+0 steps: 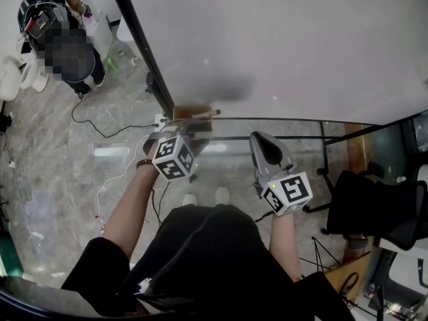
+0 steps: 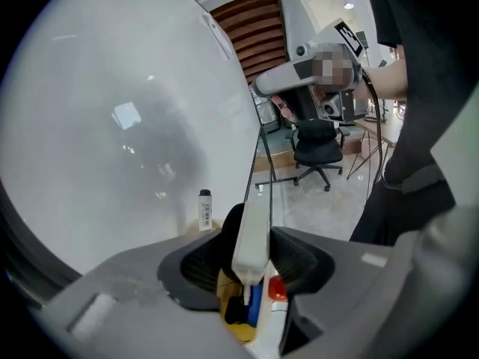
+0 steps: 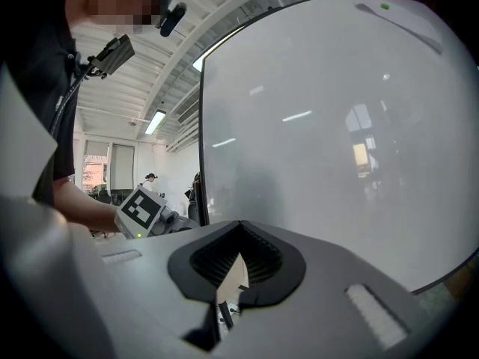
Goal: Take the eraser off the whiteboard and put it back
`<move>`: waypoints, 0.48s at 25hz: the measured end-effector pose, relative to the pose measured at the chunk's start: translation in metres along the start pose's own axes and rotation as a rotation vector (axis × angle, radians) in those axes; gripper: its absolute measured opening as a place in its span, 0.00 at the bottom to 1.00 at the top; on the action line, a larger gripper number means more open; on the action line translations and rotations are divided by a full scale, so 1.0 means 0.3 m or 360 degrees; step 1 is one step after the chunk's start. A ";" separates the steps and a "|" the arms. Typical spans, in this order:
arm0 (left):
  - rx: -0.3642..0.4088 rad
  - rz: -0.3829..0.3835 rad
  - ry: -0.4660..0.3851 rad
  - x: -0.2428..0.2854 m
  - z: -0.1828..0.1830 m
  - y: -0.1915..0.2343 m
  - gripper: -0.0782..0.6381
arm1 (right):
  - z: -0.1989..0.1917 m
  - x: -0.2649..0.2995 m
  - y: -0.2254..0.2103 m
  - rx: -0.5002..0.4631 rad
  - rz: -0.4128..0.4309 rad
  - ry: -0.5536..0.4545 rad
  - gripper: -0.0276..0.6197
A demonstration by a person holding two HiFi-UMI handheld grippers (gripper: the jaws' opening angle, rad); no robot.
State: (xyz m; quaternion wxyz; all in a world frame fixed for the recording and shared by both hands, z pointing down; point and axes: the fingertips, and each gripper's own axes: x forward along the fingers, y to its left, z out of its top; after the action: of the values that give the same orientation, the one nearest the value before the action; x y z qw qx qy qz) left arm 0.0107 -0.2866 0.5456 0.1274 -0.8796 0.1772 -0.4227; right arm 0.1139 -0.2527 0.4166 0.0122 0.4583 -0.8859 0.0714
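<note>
The white eraser (image 2: pixel 254 215) with a black felt side stands on edge between the jaws of my left gripper (image 2: pixel 250 234), and both pads touch its sides. Under it lie a blue marker (image 2: pixel 256 305) and a red-capped marker (image 2: pixel 278 290) on something yellow. In the head view my left gripper (image 1: pixel 190 131) points down at the wooden ledge (image 1: pixel 194 111) at the whiteboard's (image 1: pixel 281 39) lower left corner; the eraser is hidden there. My right gripper (image 1: pixel 265 140) hangs to the right, level, facing the board (image 3: pixel 322 126). Its jaws (image 3: pixel 239 234) meet at the tips with nothing held.
A small white bottle (image 2: pixel 205 208) with a black cap stands against the board beyond the eraser. A black office chair (image 1: pixel 374 206) is at the right, behind the board's frame. A person (image 1: pixel 60 39) stands at the far left, and cables (image 1: pixel 100 129) run over the marble floor.
</note>
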 end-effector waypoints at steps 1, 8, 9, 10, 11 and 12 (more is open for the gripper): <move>0.0000 -0.0001 0.0000 0.000 0.000 0.001 0.38 | 0.000 0.000 -0.001 0.0001 0.0001 0.0000 0.06; -0.0110 0.0058 -0.0103 -0.039 0.027 0.022 0.37 | 0.009 -0.005 -0.011 -0.0001 0.0015 -0.0009 0.06; -0.0127 0.0077 -0.0125 -0.049 0.032 0.025 0.37 | 0.013 -0.006 -0.010 -0.0003 0.0019 -0.0012 0.06; -0.0143 0.0094 -0.0145 -0.058 0.037 0.027 0.37 | 0.016 -0.007 -0.008 -0.0005 0.0023 -0.0015 0.06; -0.0157 0.0109 -0.0163 -0.067 0.043 0.028 0.37 | 0.020 -0.007 -0.007 -0.0006 0.0026 -0.0017 0.06; -0.0167 0.0123 -0.0180 -0.076 0.050 0.029 0.37 | 0.023 -0.007 -0.005 -0.0008 0.0029 -0.0019 0.06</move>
State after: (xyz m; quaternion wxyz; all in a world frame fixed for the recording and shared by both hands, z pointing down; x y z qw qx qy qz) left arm 0.0074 -0.2838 0.5173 0.1069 -0.9000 0.2254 -0.3574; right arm 0.1167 -0.2528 0.4097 0.0074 0.4504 -0.8903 0.0667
